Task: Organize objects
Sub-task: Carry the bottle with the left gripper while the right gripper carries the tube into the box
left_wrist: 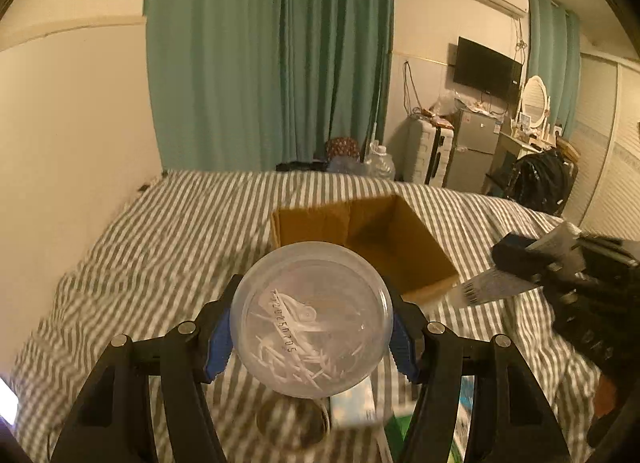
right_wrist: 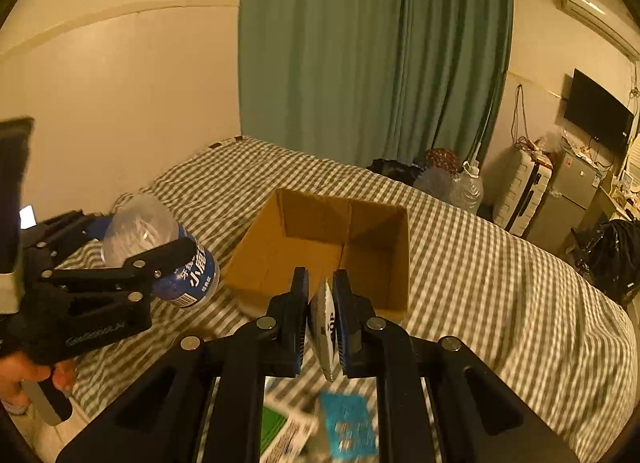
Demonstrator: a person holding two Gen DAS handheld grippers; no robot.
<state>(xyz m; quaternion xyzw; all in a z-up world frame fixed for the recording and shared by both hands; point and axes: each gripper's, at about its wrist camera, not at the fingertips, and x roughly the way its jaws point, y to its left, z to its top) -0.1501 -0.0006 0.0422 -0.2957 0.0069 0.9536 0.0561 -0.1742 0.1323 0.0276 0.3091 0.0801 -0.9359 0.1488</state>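
Left tool (left_wrist: 312, 327) clamped on a clear plastic jar (left_wrist: 310, 321), blue pads (left_wrist: 218, 343) pressed against its sides at 9 and 3 o'clock, round transparent base facing the left wrist camera with thin white sticks inside. Seen from the right wrist view, same left tool (right_wrist: 160, 259) at 9 o'clock, gripping the jar (right_wrist: 160, 251) on its blue label, held above the bed (right_wrist: 500, 283) just beside the left wall of the cardboard box (right_wrist: 320, 251). A hand (right_wrist: 24, 375) on the handle at 8 o'clock.

Right tool (right_wrist: 320, 323) closed on a thin flat packet (right_wrist: 325, 327), held edge-on between the fingers, black print on its white face; jaws nearly together around it. In the left wrist view, right tool (left_wrist: 532, 267) at 3 o'clock, the packet (left_wrist: 492, 287) sticking out toward the box, barcode visible.

Open cardboard box (left_wrist: 376, 239) resting on the grey-and-white striped bed (left_wrist: 160, 243), straight ahead at 12 o'clock of both tools, interior bare as far as visible. Blurred items lying on the bed below the tools: a teal packet (right_wrist: 348, 423), a green-and-white one (right_wrist: 280, 431), a round lid-like thing (left_wrist: 292, 419). Green curtain (left_wrist: 268, 55) behind the bed at 12 o'clock.
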